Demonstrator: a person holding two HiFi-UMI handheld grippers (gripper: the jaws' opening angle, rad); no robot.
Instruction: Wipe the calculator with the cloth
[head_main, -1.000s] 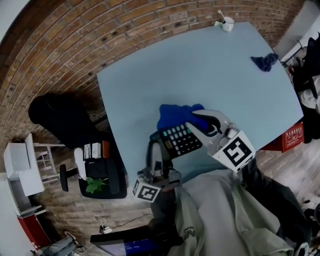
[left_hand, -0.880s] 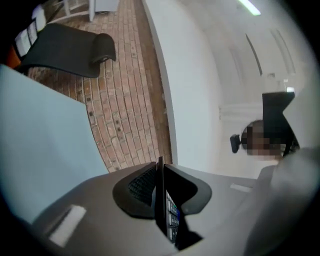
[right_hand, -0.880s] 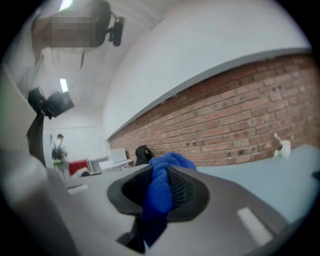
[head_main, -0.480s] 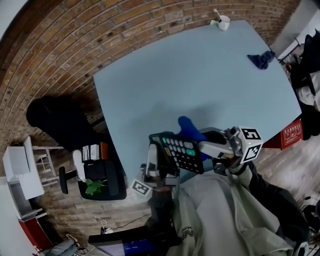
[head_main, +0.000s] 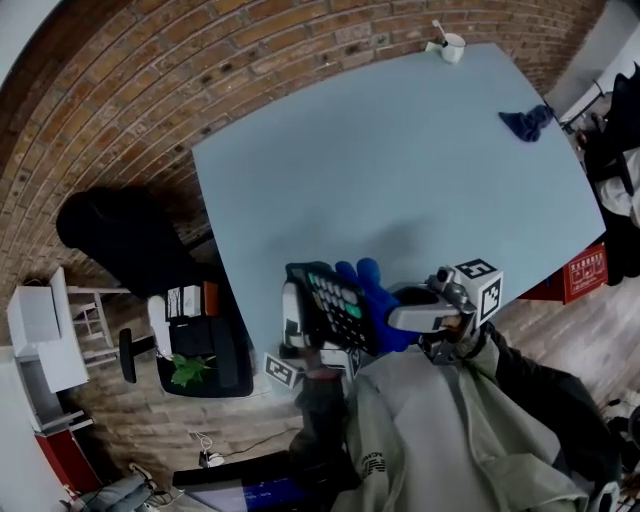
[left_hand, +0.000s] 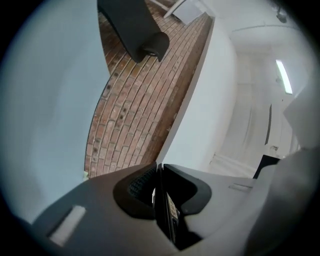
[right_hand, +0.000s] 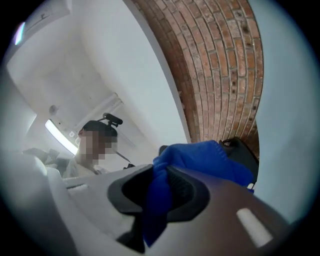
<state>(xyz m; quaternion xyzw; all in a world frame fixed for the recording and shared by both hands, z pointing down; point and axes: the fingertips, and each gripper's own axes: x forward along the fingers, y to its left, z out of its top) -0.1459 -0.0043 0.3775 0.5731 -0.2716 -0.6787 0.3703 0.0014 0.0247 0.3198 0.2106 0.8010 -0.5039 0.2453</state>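
In the head view the black calculator (head_main: 322, 303) is held up near my chest, tilted, over the table's near edge. My left gripper (head_main: 297, 325) is shut on its lower left edge. In the left gripper view the calculator (left_hand: 165, 212) shows edge-on, clamped in that gripper (left_hand: 159, 192). The blue cloth (head_main: 375, 298) lies against the calculator's right side, bunched in my right gripper (head_main: 398, 318). The right gripper view shows this gripper (right_hand: 159, 197) shut on the cloth (right_hand: 200, 160), with a dark corner of the calculator (right_hand: 242, 152) behind it.
The pale blue table (head_main: 400, 150) stretches away, with a white cup (head_main: 453, 45) at its far corner and a second blue cloth (head_main: 527, 122) near the right edge. A black chair (head_main: 120, 240) and a green plant (head_main: 190, 370) stand on the brick floor at the left.
Both grippers drew in toward my body and rolled. The calculator turned more upright and shifted left. The cloth went from the calculator's far end to its right side.
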